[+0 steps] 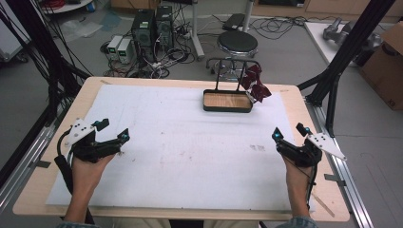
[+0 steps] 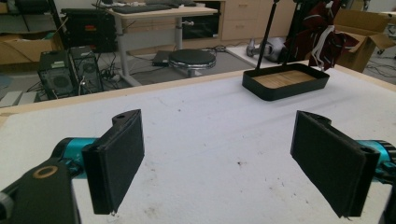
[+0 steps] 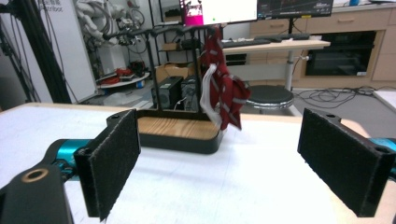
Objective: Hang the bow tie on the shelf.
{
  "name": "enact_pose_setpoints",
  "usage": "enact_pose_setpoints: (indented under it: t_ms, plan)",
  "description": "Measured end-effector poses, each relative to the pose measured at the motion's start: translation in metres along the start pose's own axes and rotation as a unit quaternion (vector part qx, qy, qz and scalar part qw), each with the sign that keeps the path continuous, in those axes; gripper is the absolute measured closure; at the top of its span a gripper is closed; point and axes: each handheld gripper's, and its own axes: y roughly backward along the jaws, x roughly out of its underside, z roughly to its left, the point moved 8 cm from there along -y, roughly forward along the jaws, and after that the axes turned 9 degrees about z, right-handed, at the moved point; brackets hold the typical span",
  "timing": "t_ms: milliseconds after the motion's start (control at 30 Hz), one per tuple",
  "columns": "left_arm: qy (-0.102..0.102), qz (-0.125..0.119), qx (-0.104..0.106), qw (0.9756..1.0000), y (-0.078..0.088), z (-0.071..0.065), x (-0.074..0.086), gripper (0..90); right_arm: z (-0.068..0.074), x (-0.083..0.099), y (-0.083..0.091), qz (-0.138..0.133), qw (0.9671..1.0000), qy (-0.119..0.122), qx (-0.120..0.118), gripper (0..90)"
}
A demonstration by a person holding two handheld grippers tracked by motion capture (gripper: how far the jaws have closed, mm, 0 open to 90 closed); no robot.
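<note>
A black tray with a wooden bottom (image 1: 227, 100) (image 2: 285, 81) (image 3: 180, 134) stands at the far middle of the white mat. A black rack rises from its back, and a dark red cloth (image 1: 255, 84) (image 3: 223, 86) (image 2: 319, 30) hangs from the rack's right end. My left gripper (image 1: 112, 130) (image 2: 229, 161) rests near the mat's left edge, open, nothing between its pads. My right gripper (image 1: 289, 132) (image 3: 238, 163) sits near the right edge, open and holding nothing. Both stand well short of the tray.
The white mat (image 1: 180, 147) covers most of the wooden table (image 1: 33, 185). Beyond the far edge are a round black stool (image 1: 237, 43), computer towers (image 1: 152, 26) and cables. A black frame post (image 1: 351, 42) slants at the right, with a cardboard box (image 1: 387, 66) behind it.
</note>
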Motion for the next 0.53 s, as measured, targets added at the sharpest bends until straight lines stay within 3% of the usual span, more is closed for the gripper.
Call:
enact_pose_setpoints:
  t_ms: [267, 533]
  plan:
    - [0.000, 0.001, -0.001, 1.0000, 0.000, 0.001, 0.001, 17.8, 0.010, 0.027, 0.002, 0.020, 0.9997, 0.002, -0.015, 12.2]
    - [0.000, 0.002, -0.002, 1.0000, 0.000, 0.001, 0.001, 17.8, 0.012, 0.027, 0.004, 0.019, 0.9997, 0.004, -0.017, 12.2]
